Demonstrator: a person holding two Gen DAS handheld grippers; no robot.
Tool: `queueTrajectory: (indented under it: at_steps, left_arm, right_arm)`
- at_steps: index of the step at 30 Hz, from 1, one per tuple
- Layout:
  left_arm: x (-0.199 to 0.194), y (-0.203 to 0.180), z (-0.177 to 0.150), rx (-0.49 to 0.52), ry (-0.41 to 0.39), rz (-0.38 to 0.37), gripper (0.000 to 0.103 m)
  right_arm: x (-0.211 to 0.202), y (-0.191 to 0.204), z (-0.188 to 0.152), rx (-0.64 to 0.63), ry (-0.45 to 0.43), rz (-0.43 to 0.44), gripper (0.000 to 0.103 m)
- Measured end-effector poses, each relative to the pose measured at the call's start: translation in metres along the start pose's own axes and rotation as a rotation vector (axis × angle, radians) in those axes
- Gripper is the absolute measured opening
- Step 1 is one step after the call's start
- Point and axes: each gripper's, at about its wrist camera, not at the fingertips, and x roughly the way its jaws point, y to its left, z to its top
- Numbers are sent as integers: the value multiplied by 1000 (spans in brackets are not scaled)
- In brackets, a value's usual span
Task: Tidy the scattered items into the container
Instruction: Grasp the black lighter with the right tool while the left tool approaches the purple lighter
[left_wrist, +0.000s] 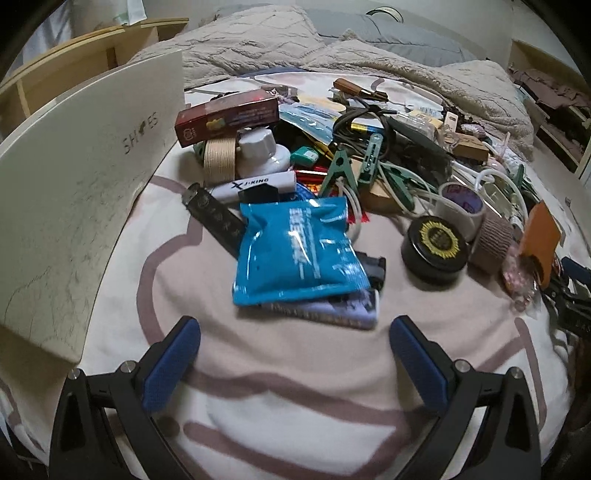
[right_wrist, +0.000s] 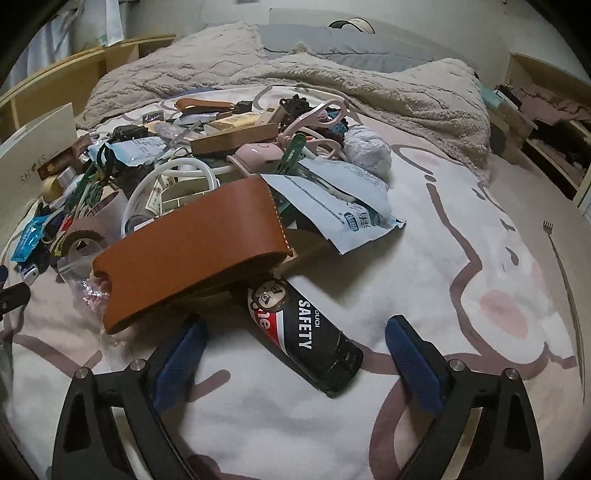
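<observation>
A pile of small items lies on a pink and white bed sheet. In the left wrist view my left gripper (left_wrist: 295, 328) is open and empty, just short of a blue foil packet (left_wrist: 295, 251) that lies on a purple booklet (left_wrist: 343, 312). A black round tin (left_wrist: 434, 249) sits to its right. The white shoe box (left_wrist: 74, 192) stands at the left. In the right wrist view my right gripper (right_wrist: 295, 332) is open, with a black "SAFETY" can (right_wrist: 314, 339) lying between its fingers, untouched. A brown leather case (right_wrist: 192, 247) lies just beyond.
The pile holds a maroon box (left_wrist: 229, 120), a white jar (left_wrist: 260, 155), tape rolls (left_wrist: 461, 206), green clips (left_wrist: 338, 170), cables, pink scissors (right_wrist: 314, 114) and a white paper packet (right_wrist: 340, 206). A beige blanket (right_wrist: 369, 85) lies behind. Wooden shelves (right_wrist: 546, 125) stand at the right.
</observation>
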Motion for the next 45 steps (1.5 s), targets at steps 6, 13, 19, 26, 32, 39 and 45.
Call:
queueTrajectory:
  at_steps: [6,13,19,26,32,39,45]
  left_arm:
    - [10,-4,9,8,-28,-4,97]
    - [5,-10,5,29,-43,-33,81]
    - [-2,-14,-2,28,-37,-73,81]
    - [-15,-19,-16,31,-31,-99,81]
    - [-25,-21,-29,36,-21,-95,81]
    - [-32,-18,-37,3,-14,-91,81]
    - [-35,-19,-40,-3,-20,-72,81]
  right_arm:
    - [1,0,-1,-2,-5,-5,97]
    - [-5,-4,-4,28,-28,12,93]
    - [-12,2,-5,8,-62,4,46]
    - [-25,20,-11,-42,-58,43,24]
    - [-41,31,-22,-46,-37,86,23]
    - [-68,41,-44,-89,18,124,22]
    - [-83,37,-56,-112,29,12,23]
